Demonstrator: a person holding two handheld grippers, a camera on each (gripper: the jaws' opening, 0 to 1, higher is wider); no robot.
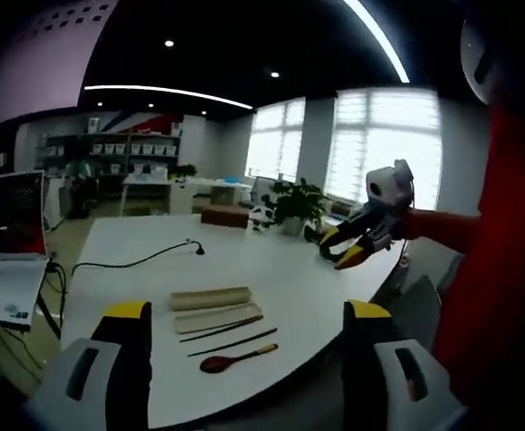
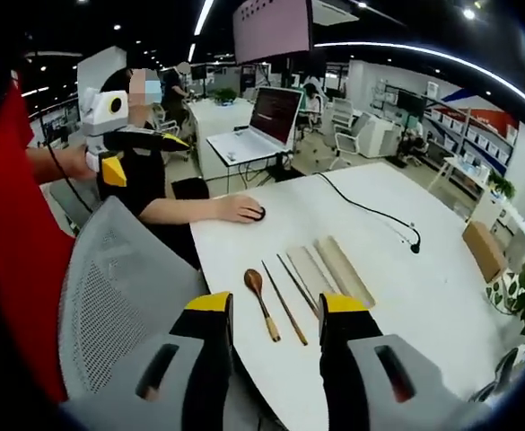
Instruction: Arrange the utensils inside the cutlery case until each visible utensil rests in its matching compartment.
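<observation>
Your right gripper view shows a seated person's hand [image 2: 240, 209] on the table [image 2: 406, 296] edge beyond the spoon [image 2: 260, 301] and chopsticks [image 2: 291, 301], and both your grippers are spread wide, holding nothing.

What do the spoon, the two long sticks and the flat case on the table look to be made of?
The spoon looks wooden: dark reddish bowl, paler handle, a dull lacquered look. The chopsticks are thin and dark, probably wood or bamboo; too fine to tell. The case looks like beige matte plastic or wheat-fibre composite, both halves smooth and evenly coloured. The table is smooth white, likely laminate.
</observation>
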